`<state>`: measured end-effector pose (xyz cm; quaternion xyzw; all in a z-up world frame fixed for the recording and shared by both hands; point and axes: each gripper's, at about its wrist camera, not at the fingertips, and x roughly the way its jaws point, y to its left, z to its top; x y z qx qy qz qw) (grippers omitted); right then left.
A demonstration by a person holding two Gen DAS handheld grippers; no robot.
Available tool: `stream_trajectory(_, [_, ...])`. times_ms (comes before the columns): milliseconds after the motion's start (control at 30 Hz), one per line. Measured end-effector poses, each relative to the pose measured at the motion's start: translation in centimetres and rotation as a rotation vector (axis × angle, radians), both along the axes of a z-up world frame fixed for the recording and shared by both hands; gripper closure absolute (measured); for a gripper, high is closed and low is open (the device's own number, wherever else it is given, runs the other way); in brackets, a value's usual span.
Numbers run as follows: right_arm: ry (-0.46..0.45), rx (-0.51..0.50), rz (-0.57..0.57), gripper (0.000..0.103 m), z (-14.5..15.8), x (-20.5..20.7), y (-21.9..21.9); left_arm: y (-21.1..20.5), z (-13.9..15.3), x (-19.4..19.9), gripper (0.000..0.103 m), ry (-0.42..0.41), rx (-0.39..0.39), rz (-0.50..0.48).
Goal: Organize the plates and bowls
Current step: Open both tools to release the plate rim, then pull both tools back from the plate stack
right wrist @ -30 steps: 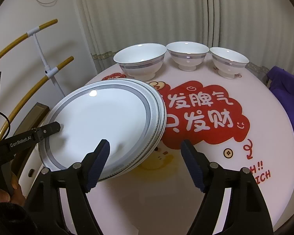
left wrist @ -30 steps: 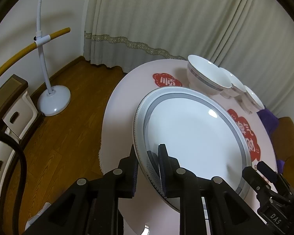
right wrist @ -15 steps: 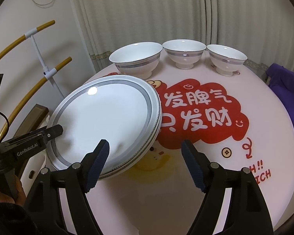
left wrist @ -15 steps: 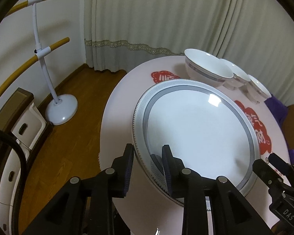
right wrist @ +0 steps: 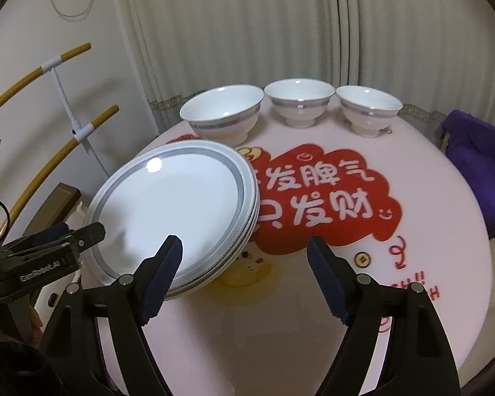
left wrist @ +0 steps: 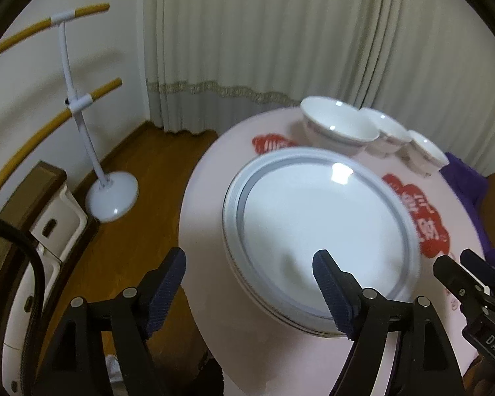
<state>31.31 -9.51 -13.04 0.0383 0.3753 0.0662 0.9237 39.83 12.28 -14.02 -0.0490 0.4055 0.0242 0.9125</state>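
A stack of white plates with grey rims lies at the left edge of the round table. My left gripper is open, its jaws wide apart on either side of the stack's near rim, holding nothing; it also shows in the right wrist view. My right gripper is open and empty, above the table just right of the stack. Three white bowls stand in a row at the far side: a large one, a middle one and a right one.
The table has a pink cover with a red printed patch. A white stand with yellow bars is on the wooden floor to the left. A white stool is beside the table. Purple cloth lies on a chair at the right. Curtains hang behind.
My left gripper was shut on the top plate's rim and has opened wide, letting go. The plate now rests flat on the stack. The right gripper has barely moved.
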Motion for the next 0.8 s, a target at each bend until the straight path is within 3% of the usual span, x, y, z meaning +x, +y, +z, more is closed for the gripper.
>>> stream_trajectory(100, [-0.022,0.002,-0.009,0.02,1.1,-0.6,-0.6,-0.9,1.8,-1.4,0.011,-0.052,-0.01,-0.027])
stream_trajectory(367, [-0.106,0.01,-0.045,0.013,5.2,-3.3,-3.3,-3.8,6.2,-5.4,0.001,-0.158,-0.032,-0.102])
stream_trajectory(600, [-0.191,-0.009,-0.097,0.004,9.0,-5.8,-6.7,-6.3,9.0,-7.6,0.001,-0.2,-0.042,-0.167])
stream_trajectory(800, [-0.21,-0.025,-0.126,0.0,10.5,-5.9,-9.4,-8.9,10.6,-6.5,0.001,-0.22,-0.029,-0.228])
